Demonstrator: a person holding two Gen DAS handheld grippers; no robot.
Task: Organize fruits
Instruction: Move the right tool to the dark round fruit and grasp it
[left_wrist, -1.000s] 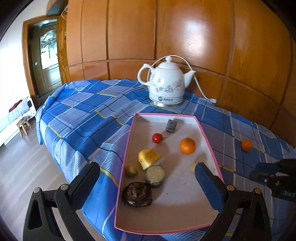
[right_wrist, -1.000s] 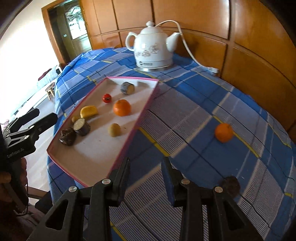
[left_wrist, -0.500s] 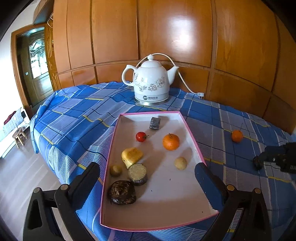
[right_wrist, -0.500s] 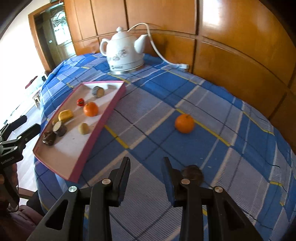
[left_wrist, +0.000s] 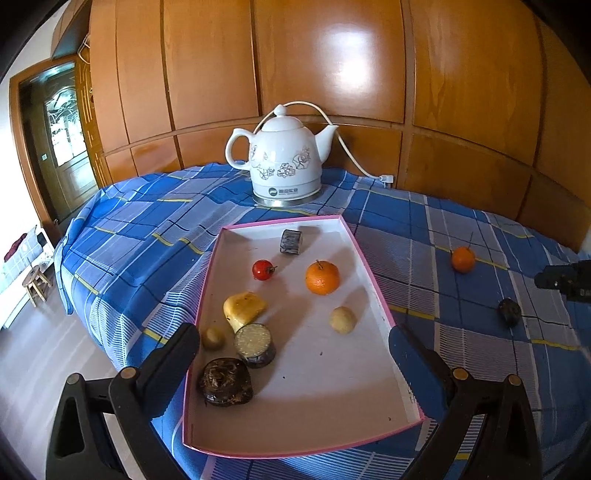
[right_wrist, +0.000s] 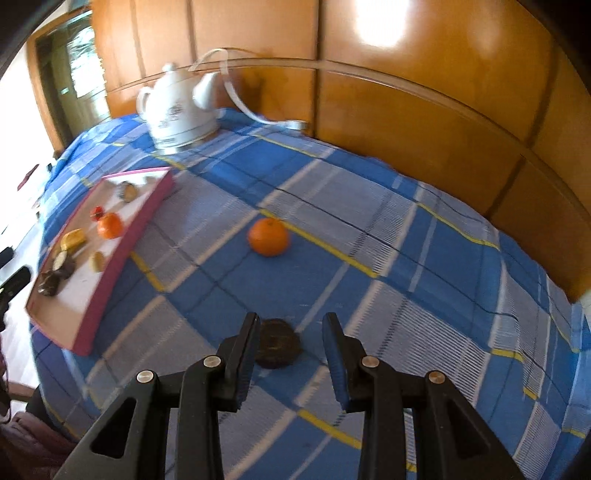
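Note:
A pink-rimmed white tray (left_wrist: 373, 280) (right_wrist: 122, 254) lies on the blue checked cloth and holds several fruits, among them an orange (left_wrist: 322, 277) and a cherry tomato (left_wrist: 263, 269). A second orange (left_wrist: 463, 259) (right_wrist: 268, 236) and a dark round fruit (left_wrist: 509, 312) (right_wrist: 277, 343) lie on the cloth right of the tray. My left gripper (left_wrist: 291, 347) is open wide over the tray's near end, empty. My right gripper (right_wrist: 290, 334) is open, its fingers on either side of the dark fruit; it also shows in the left wrist view (left_wrist: 565, 278).
A white electric kettle (left_wrist: 282, 162) (right_wrist: 177, 110) with a cord stands behind the tray by the wooden wall panels. The cloth's edge drops to the floor at left, where a small stool (left_wrist: 37, 284) stands.
My right gripper has swung right and forward, away from the tray, and now brackets the dark fruit. The left view has shifted slightly; the left gripper stays open over the tray.

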